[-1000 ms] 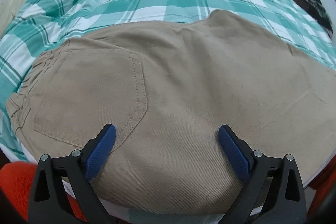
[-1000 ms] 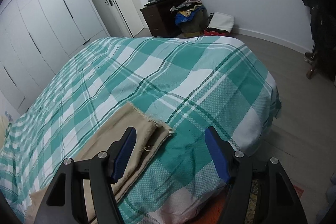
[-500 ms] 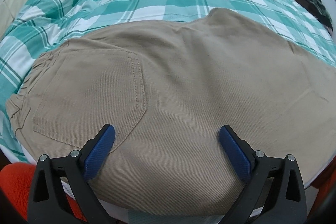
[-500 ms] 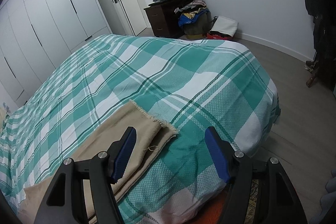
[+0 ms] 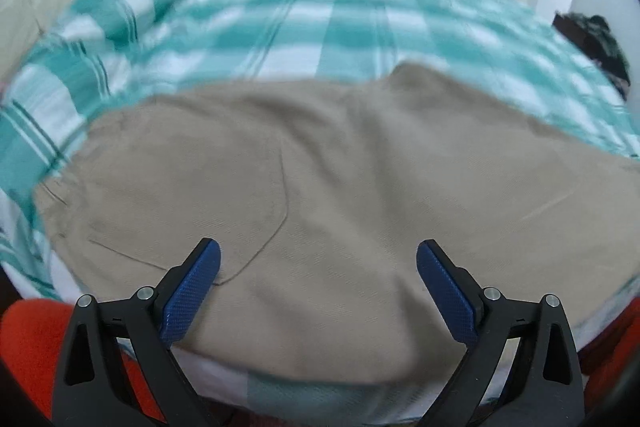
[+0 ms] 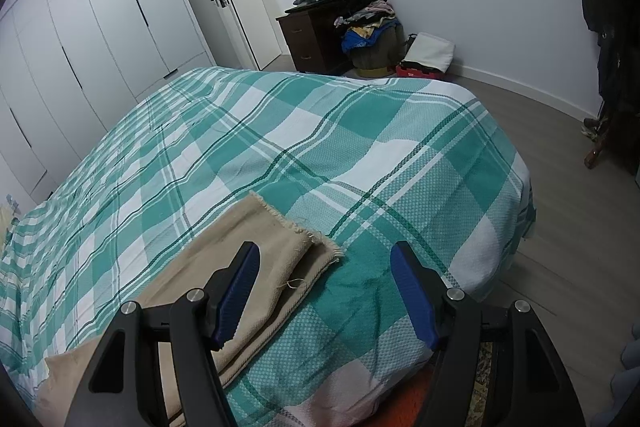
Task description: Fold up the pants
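Observation:
Tan pants [image 5: 328, 179] lie flat on the green-and-white plaid bed [image 5: 320, 23], folded lengthwise, back pocket up at the left. My left gripper [image 5: 318, 251] is open and empty, just above the seat of the pants near the bed's front edge; this view is blurred. In the right wrist view the frayed leg cuffs [image 6: 296, 239] lie stacked. My right gripper [image 6: 324, 259] is open and empty, its left finger over the cuffs, its right finger over bare bedspread [image 6: 360, 163].
Something red-orange [image 5: 32, 343] lies below the bed's front edge. White wardrobes [image 6: 92, 27] and a door stand behind the bed. A dark dresser [image 6: 312, 39] heaped with clothes stands in the far corner. Grey floor [image 6: 560, 227] lies to the right.
The left wrist view has gone blurred and the pants have slid lower in it, showing more bed beyond. The right gripper has shifted slightly; its view has turned a little. Both stay open.

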A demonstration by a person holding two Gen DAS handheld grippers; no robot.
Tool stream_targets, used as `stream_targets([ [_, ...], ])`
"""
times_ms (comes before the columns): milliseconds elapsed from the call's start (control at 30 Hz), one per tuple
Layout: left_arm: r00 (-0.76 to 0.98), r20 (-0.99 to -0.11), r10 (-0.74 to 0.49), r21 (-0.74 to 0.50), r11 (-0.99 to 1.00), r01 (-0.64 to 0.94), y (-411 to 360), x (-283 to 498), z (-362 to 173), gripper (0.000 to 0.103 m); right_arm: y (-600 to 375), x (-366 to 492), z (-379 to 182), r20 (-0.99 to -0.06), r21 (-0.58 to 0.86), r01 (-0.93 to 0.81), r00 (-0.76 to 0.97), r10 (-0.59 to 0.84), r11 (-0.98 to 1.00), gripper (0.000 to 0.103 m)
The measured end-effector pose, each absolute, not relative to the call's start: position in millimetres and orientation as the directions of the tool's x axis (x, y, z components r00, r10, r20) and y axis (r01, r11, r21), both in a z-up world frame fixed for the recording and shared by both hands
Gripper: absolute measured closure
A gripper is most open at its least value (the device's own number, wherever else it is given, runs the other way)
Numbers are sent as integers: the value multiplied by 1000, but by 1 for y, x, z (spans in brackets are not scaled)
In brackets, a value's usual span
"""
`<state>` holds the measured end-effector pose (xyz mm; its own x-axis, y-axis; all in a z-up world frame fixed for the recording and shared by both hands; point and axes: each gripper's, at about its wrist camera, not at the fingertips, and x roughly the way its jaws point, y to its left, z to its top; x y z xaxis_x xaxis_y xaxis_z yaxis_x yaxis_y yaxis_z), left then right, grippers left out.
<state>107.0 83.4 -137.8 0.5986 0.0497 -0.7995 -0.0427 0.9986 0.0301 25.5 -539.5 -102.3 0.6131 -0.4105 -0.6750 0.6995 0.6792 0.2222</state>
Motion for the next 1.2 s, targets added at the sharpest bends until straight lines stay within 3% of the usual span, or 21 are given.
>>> stream_targets([
  [100, 640, -768, 24, 72, 996, 49, 51, 97, -116, 4, -537, 27, -100, -666, 213, 689, 621, -413, 693, 35],
  [167, 623, -778, -73, 37, 986, 162, 16, 96, -103, 4, -535, 27, -99, -657, 211, 684, 628, -417, 698, 35],
  [333, 424, -849, -314, -101, 886, 453, -87, 111, -95, 4, -535, 30, -98, -653, 222, 669, 642, -402, 710, 35],
  [400, 351, -869, -349, -138, 852, 505, -120, 123, -100, 4, -532, 32, -98, -651, 214, 660, 646, -398, 721, 35],
  [600, 358, -883, -304, -56, 825, 562, -197, 136, -113, 4, -520, 29, -92, -623, 170, 634, 662, -416, 754, 35],
  [767, 333, -920, -208, 48, 782, 621, -225, 111, -151, 5, -523, 25, -92, -623, 192, 641, 665, -413, 743, 34],
  [867, 350, -912, -213, 70, 760, 646, -221, 88, -151, 5, -527, 23, -93, -627, 209, 644, 666, -405, 736, 34],
  [1033, 340, -894, -292, -29, 796, 605, -197, 87, -128, 5, -531, 23, -96, -637, 231, 643, 667, -386, 730, 33],
  [1100, 346, -887, -307, -57, 814, 578, -181, 91, -120, 5, -537, 25, -102, -656, 273, 631, 674, -338, 726, 29],
  [1200, 378, -880, -288, -38, 836, 548, -152, 94, -111, 5, -557, 25, -118, -657, 476, 538, 743, -126, 695, 29],
])
